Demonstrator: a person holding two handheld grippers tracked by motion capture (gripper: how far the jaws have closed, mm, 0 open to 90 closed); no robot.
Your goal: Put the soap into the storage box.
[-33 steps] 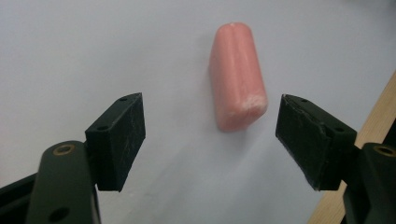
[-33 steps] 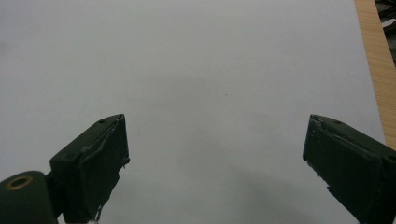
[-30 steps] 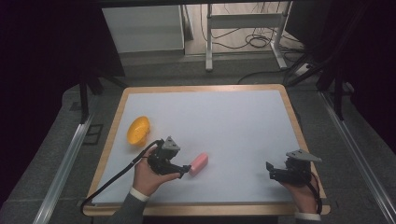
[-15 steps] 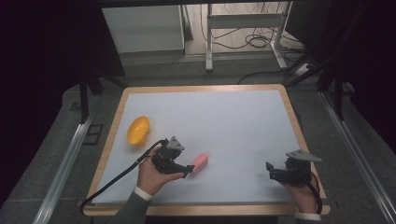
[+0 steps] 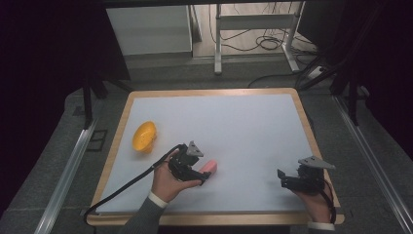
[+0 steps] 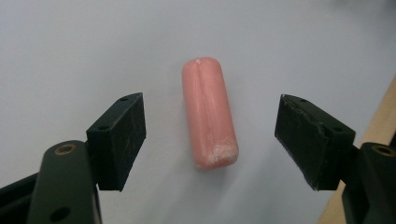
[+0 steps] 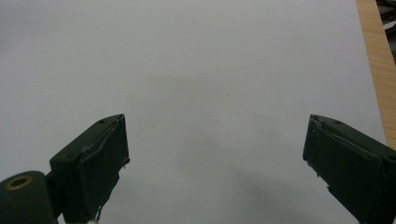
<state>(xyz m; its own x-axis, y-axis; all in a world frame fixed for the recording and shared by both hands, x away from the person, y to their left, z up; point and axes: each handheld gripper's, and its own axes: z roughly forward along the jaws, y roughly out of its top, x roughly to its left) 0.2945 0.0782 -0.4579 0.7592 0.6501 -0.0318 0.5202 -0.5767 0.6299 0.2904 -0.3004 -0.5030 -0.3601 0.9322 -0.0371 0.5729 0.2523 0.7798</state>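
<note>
One pink sausage point(image 6: 209, 120) lies on the table point(image 5: 253, 131), and one yellow bowl point(image 5: 144, 136) (tipped on its side). Two tongs: left point(image 5: 204, 175), right point(image 5: 281, 178), one per hand.

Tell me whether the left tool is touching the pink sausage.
Apart. The left gripper view shows the left tool open, with white table on both sides of the pink sausage.

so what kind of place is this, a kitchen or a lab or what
Probably a lab or recording setup, not a kitchen: a bare white table with a wooden edge, loose cables on the floor behind, and metal rails alongside.
</note>
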